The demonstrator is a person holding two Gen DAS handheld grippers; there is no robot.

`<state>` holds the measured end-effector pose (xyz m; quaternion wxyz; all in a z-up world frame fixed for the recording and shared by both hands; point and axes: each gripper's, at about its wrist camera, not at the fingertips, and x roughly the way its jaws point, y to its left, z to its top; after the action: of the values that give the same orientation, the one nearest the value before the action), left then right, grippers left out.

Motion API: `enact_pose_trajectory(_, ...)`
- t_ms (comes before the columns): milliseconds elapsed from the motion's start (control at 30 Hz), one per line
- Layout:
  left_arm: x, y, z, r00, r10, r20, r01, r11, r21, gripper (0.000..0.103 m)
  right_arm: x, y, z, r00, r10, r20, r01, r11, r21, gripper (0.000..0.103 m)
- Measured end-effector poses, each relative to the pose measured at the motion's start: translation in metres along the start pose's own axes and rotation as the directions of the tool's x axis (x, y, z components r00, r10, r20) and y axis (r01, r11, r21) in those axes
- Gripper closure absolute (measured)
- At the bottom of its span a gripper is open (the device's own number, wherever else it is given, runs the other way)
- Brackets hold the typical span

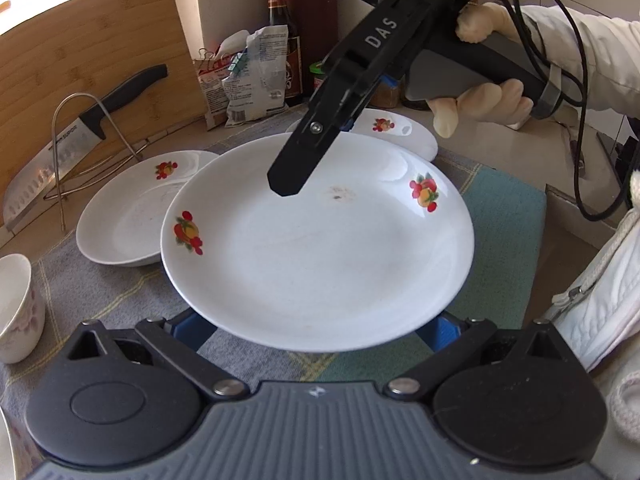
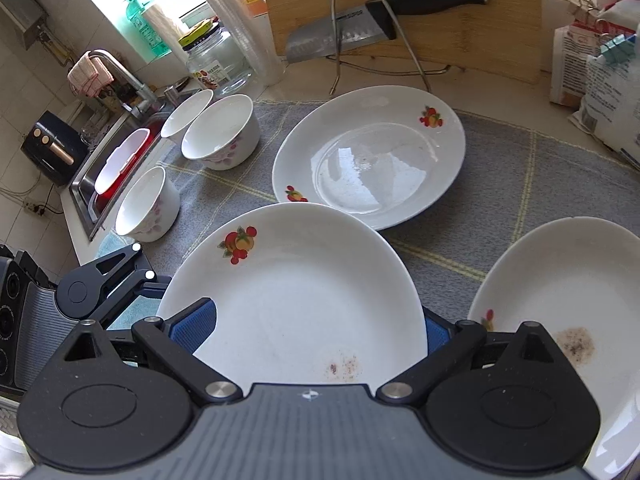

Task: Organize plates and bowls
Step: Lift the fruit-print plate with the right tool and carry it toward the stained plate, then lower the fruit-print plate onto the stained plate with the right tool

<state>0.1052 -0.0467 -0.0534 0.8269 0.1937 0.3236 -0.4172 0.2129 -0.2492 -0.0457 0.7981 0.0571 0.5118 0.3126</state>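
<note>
A white fruit-print plate sits raised over the grey cloth. My left gripper is open, and its blue pads lie under the plate's near rim. My right gripper is open too and straddles the opposite rim: one finger lies over the plate, the other is below it. Two more plates rest on the cloth; the right one has brown crumbs. Three floral bowls stand at the left; one bowl shows in the left wrist view.
A knife lies on a wire rack against a bamboo board at the back. A sink lies left of the bowls. Bags, bottles and a glass jar line the wall. A gloved hand holds the right gripper.
</note>
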Motion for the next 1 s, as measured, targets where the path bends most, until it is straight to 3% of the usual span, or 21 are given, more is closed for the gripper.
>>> enact_pose_trajectory(1000, 0.095, -0.016, 0.087, 0.993, -0.118, 0.005, 0.117, 0.99, 0.08, 0.001, -0.057, -0.123, -0.021, 0.992, -0.115, 0.056, 0.107, 0.985, 0.138, 0.0)
